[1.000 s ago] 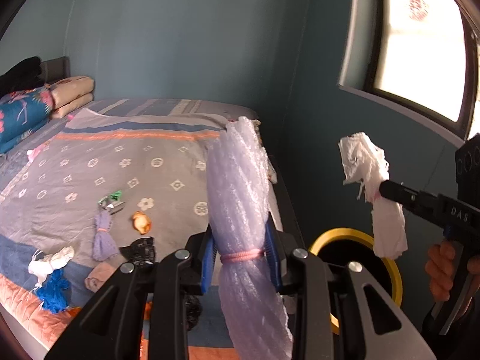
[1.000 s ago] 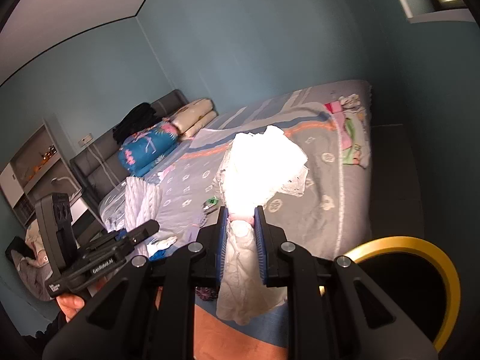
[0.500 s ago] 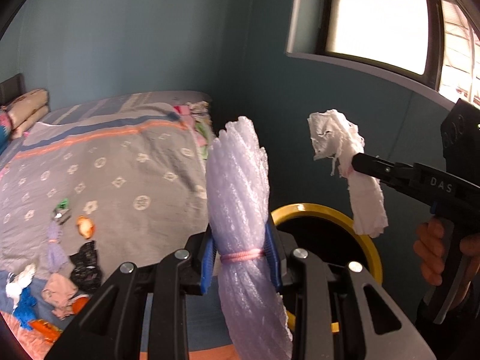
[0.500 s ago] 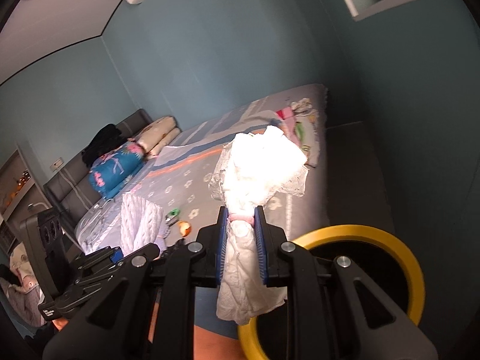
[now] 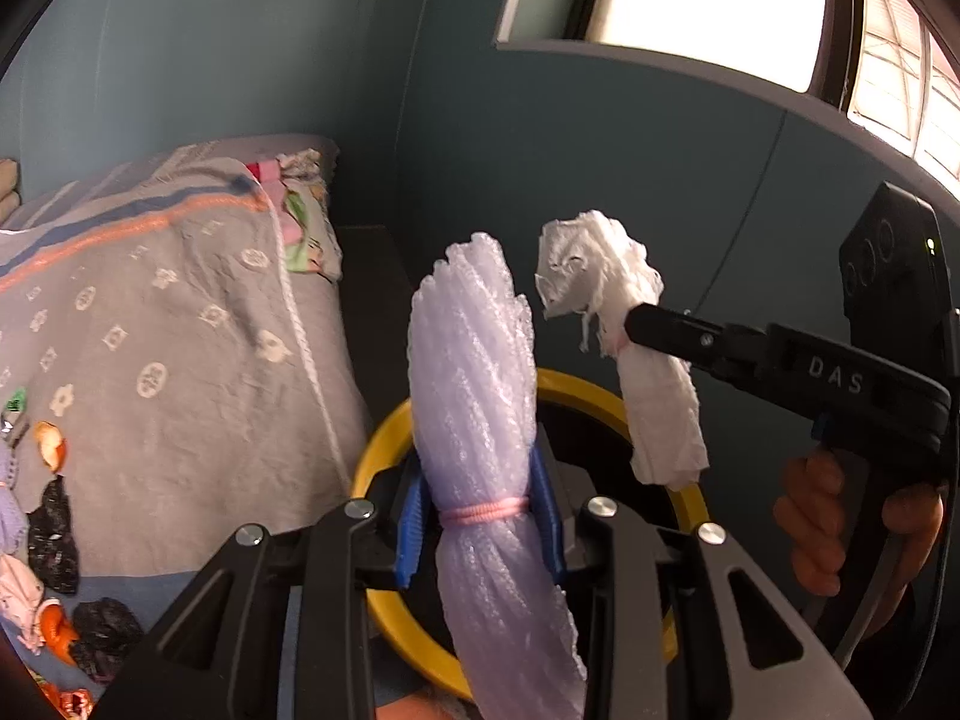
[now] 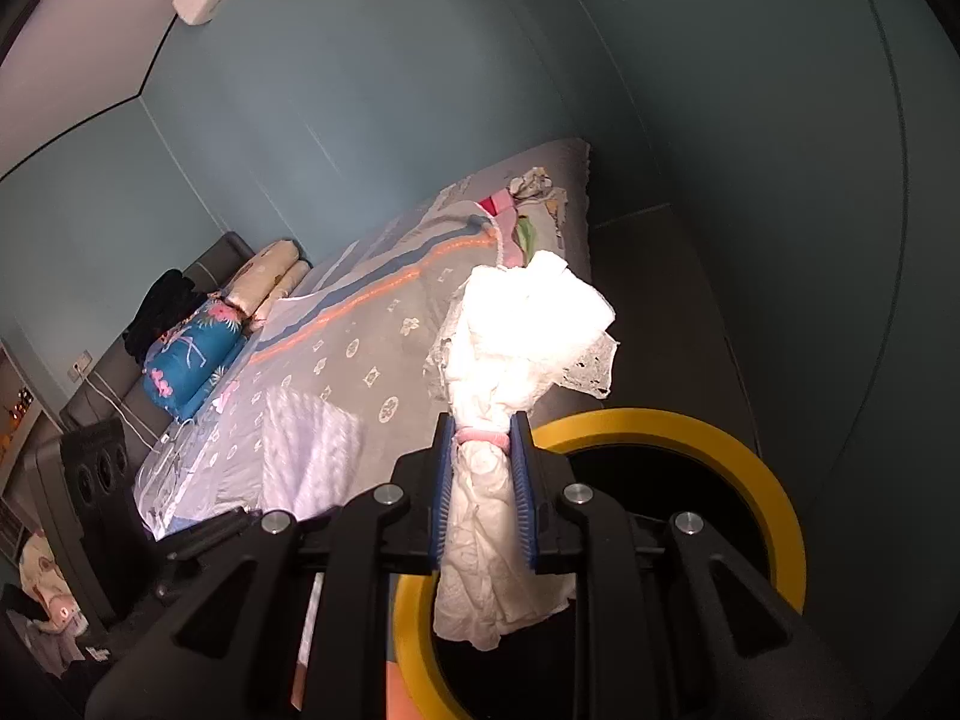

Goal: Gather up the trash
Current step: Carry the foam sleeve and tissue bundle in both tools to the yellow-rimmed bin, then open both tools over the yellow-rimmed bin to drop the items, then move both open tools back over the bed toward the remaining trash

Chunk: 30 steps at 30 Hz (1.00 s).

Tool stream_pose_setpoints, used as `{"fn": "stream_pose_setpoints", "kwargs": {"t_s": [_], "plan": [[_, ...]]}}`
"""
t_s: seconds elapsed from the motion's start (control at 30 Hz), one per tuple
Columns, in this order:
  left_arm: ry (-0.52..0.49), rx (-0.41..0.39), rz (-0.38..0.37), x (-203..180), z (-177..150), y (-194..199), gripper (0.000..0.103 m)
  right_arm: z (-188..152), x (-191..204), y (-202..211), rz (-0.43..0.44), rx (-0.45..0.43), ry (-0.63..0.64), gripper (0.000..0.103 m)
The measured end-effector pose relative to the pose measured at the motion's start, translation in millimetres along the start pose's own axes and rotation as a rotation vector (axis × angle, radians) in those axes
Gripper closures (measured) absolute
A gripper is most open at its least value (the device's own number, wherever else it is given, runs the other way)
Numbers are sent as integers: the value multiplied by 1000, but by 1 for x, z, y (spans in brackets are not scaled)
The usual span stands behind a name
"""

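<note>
Both claws carry bundled trash above the yellow-rimmed bin beside the bed.

The left claw (image 5: 480,531) is clenched on a roll of pale lilac foam wrap (image 5: 474,372), its blue pads pressing at the pink band around the roll's middle; the roll stands upright over the near rim of the yellow-rimmed bin (image 5: 384,450). The right claw (image 6: 483,495) grasps a crumpled white paper wad (image 6: 522,330) at its own pink band, and the wad's lower end hangs over the bin's dark opening. In the left wrist view a hand (image 5: 840,522) holds the right tool's grip. The bin sits on the floor close by the corner of the bed (image 5: 180,330), where small scraps (image 5: 54,516) lie along the near edge of the grey patterned cover.
</note>
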<state>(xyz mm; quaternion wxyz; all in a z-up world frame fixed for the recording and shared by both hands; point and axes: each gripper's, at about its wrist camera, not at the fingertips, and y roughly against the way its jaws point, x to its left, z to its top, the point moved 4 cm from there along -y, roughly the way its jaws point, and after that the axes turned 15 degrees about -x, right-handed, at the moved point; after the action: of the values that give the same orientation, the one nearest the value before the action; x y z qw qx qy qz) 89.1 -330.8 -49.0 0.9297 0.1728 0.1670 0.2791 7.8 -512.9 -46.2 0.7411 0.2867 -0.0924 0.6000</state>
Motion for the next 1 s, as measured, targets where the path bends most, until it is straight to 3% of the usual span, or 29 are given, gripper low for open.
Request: {"fn": "stream_pose_setpoints", "kwargs": {"t_s": [0.1, 0.2, 0.33, 0.43, 0.73, 1.0], "plan": [[7, 17, -8, -2, -6, -7, 69, -4, -8, -2, -8, 10, -14, 83], [8, 17, 10, -2, -9, -9, 57, -7, -13, -6, -9, 26, -39, 78], [30, 2, 16, 3, -8, -5, 44, -8, -8, -10, -13, 25, -47, 67], [30, -14, 35, 8, -6, 4, 42, -6, -3, -9, -27, 10, -24, 65], [38, -119, 212, 51, 11, 42, 36, 0, 39, -2, 82, -20, 27, 63], [96, -192, 386, 114, 22, 101, 33, 0, 112, -8, 215, -21, 100, 56]]}}
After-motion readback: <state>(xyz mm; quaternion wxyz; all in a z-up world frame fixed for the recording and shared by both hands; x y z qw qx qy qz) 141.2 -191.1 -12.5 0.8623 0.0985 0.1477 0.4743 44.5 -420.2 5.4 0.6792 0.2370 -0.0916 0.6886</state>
